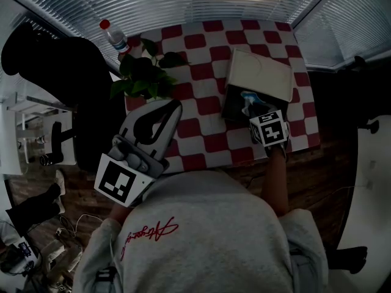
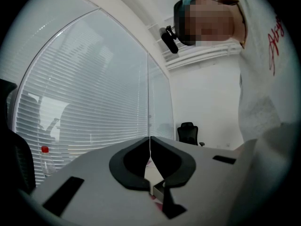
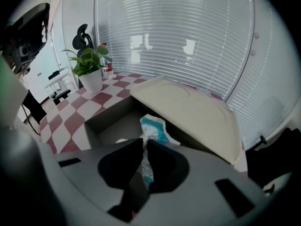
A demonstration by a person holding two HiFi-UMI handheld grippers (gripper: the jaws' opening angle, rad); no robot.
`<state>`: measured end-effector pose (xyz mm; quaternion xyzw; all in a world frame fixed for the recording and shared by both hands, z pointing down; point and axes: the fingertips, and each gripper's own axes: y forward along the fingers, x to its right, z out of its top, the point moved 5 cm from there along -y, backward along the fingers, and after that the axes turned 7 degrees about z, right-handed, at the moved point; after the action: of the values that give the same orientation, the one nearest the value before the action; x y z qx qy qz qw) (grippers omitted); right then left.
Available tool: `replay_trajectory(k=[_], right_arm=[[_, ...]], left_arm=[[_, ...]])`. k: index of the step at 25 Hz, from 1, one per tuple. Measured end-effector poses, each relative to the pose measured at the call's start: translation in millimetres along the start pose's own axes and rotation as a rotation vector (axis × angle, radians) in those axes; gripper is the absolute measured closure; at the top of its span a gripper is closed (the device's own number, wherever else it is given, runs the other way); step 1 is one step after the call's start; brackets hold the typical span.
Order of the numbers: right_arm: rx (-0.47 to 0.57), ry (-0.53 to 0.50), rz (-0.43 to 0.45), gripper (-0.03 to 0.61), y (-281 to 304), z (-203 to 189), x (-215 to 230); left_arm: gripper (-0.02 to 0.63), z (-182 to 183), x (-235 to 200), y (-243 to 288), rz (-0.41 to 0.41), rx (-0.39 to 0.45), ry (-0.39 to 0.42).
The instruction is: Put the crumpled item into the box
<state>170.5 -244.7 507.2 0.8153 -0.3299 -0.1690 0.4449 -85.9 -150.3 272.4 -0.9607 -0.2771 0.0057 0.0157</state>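
The crumpled item is a white and teal wrapper, pinched between the jaws of my right gripper, which is shut on it. It hangs just over the open grey box, whose pale lid leans open behind. From the head view, the right gripper holds the wrapper at the box's near edge, by the lid. My left gripper is held up at the table's left front, its jaws shut on nothing; its own view shows the left gripper pointing at the window blinds.
A red and white checked tablecloth covers the small table. A potted plant and a red-capped water bottle stand at the back left. A dark office chair is left of the table. Window blinds close off the far side.
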Motion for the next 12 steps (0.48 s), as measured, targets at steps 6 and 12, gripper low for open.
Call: replay_trajectory(k=[6, 12], right_arm=[[-0.021, -0.004, 0.007, 0.535, 3.1, 1.3, -2.8], [-0.031, -0.013, 0.013, 0.535, 7.1, 1.2, -4.1]], left_arm=[[0.595, -1.2, -2.0, -1.4, 0.006, -0.006, -0.004], [0.595, -1.3, -3.2, -2.7, 0.019, 0.000, -0.004]])
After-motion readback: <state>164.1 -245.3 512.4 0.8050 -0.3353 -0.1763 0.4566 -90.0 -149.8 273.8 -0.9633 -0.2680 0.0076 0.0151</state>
